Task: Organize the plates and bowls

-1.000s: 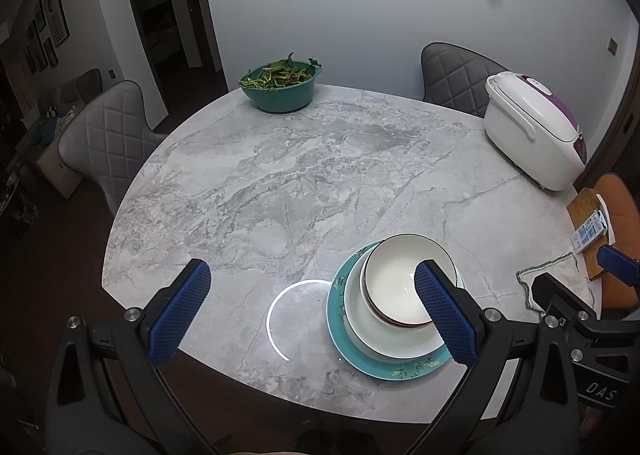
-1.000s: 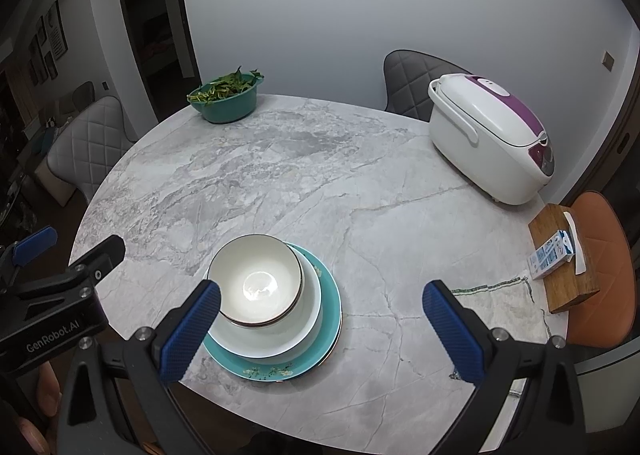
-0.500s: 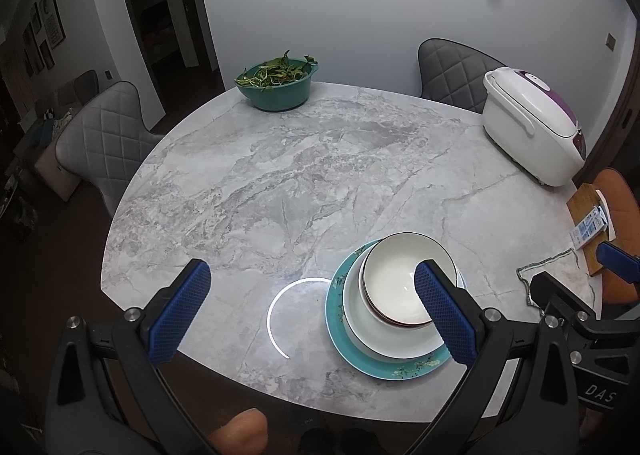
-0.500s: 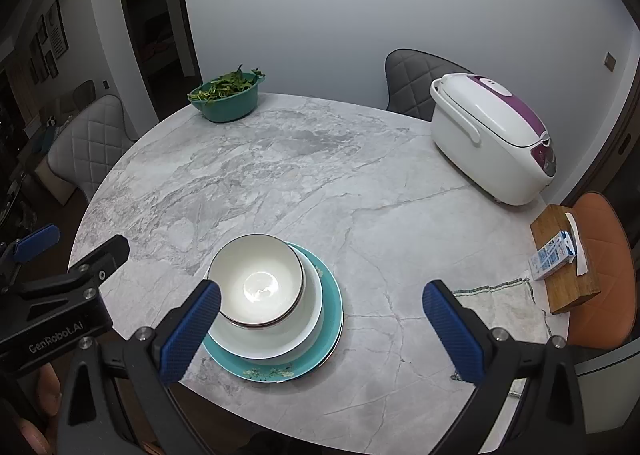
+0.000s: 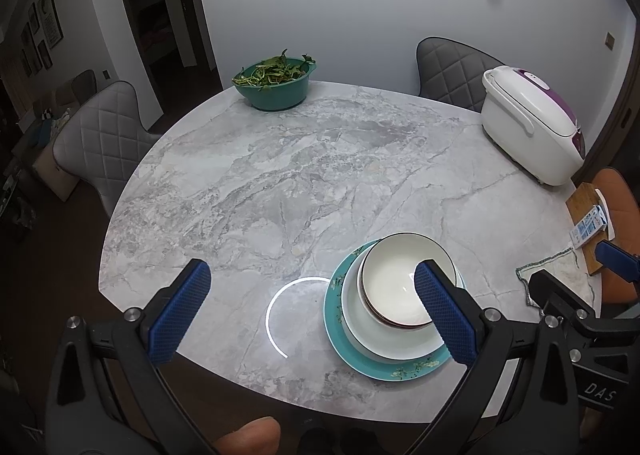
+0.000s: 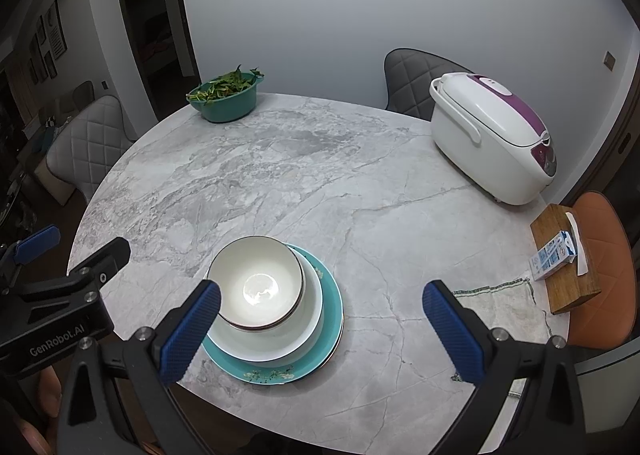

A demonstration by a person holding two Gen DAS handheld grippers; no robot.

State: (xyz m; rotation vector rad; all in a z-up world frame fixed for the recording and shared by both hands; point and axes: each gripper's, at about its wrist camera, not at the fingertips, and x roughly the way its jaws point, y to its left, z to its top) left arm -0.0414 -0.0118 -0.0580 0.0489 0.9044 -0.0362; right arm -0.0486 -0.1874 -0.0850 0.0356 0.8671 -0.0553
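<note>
A white bowl (image 5: 394,287) (image 6: 256,279) with a dark rim sits on a white plate (image 5: 376,339) (image 6: 280,343), which lies on a teal plate (image 5: 360,363) (image 6: 316,363), stacked near the front edge of the round marble table (image 5: 280,175) (image 6: 320,183). My left gripper (image 5: 312,311) is open and empty, held above the table's front edge, left of the stack. My right gripper (image 6: 320,331) is open and empty, above the front edge, right of the stack.
A teal bowl of greens (image 5: 274,83) (image 6: 224,97) stands at the far left. A white and purple rice cooker (image 5: 532,127) (image 6: 492,139) stands at the right. A cloth (image 6: 504,307), a wooden block (image 6: 564,267) with a small carton (image 6: 554,255), and chairs (image 5: 96,147) surround the table.
Both grippers stay open and nearly still. The views have drifted slightly back from the table; the stack has not moved.
</note>
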